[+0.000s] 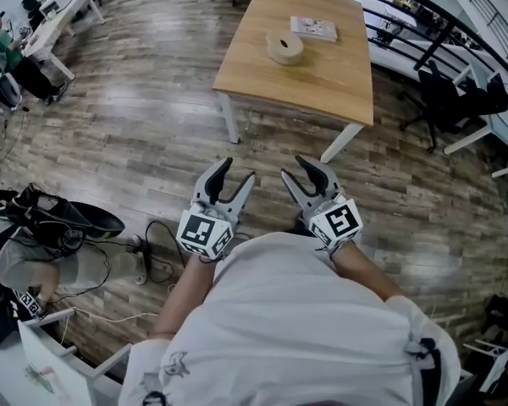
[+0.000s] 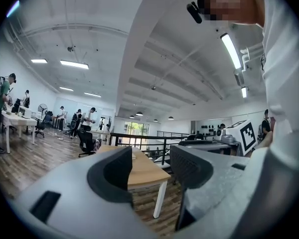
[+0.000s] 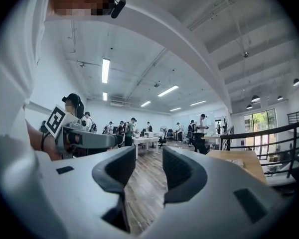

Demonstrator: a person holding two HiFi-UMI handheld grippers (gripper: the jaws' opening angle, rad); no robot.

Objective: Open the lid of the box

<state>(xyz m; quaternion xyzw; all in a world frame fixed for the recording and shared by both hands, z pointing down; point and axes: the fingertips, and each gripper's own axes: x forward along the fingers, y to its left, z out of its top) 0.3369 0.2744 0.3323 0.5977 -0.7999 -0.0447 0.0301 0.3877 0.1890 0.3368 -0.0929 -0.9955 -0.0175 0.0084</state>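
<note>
A round tan box (image 1: 285, 47) sits on the wooden table (image 1: 322, 79) well ahead of me, with a flat printed packet (image 1: 314, 29) just behind it. Both grippers are held close to my chest, far short of the table. My left gripper (image 1: 238, 174) is open with nothing between its jaws; in the left gripper view (image 2: 152, 166) the table (image 2: 144, 172) shows past the jaws. My right gripper (image 1: 293, 171) is also open and empty; the right gripper view (image 3: 149, 166) shows the table's end (image 3: 239, 158) at the right.
Wood floor lies between me and the table. A black bag (image 1: 55, 218) and cables (image 1: 152, 252) lie on the floor at my left. Office chairs (image 1: 444, 100) and a railing (image 1: 423, 15) stand beyond the table at right. People work at desks (image 1: 55, 19) far left.
</note>
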